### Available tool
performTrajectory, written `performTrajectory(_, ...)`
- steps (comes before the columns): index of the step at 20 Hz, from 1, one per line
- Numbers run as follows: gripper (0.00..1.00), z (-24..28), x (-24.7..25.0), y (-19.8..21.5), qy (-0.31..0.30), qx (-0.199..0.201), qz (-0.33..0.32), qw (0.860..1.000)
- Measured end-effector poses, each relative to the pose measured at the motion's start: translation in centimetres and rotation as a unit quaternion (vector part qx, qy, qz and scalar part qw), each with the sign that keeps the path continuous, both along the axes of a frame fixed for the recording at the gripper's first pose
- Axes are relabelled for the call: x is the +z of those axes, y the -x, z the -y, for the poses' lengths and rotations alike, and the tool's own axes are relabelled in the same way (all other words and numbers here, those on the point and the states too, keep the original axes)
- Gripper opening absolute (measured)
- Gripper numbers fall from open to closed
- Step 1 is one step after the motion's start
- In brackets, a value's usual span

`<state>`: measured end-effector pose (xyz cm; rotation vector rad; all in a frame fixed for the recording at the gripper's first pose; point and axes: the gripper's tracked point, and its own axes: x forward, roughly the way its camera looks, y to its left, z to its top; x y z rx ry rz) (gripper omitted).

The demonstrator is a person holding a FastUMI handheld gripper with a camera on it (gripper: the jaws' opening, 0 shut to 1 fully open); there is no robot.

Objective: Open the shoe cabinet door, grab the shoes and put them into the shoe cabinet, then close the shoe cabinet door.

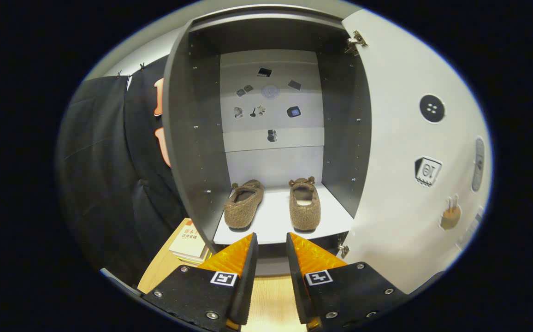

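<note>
The shoe cabinet (192, 152) stands open straight ahead, grey inside with a white bottom shelf (273, 221). Two brown fuzzy slippers rest on that shelf, heels toward me: the left shoe (243, 204) angled slightly, the right shoe (304, 205) pointing straight in. The white cabinet door (400, 184) is swung wide on the right, with hinges at its top and bottom corners. My gripper (272, 242) hovers just in front of the shelf's front edge, its fingers a narrow gap apart with nothing between them.
A stack of books (189, 244) lies on the wooden surface (271, 299) left of the cabinet's base. Black cloth wall hangs to the left. Small stickers dot the cabinet's back panel and the door's inner face.
</note>
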<state>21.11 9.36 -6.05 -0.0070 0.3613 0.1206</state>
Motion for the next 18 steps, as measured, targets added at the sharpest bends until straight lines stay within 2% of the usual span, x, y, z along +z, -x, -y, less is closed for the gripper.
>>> performTrajectory(6, 0.42, 1.1, 1.5, 9.2, -0.002, -0.018, 0.022, 1.000)
performTrajectory(12, 0.46, 5.4, 4.1, 16.8, -0.015, -0.045, 0.055, 0.997)
performTrajectory(18, 0.51, 11.2, 5.8, 21.4, -0.023, -0.065, 0.079, 0.994)
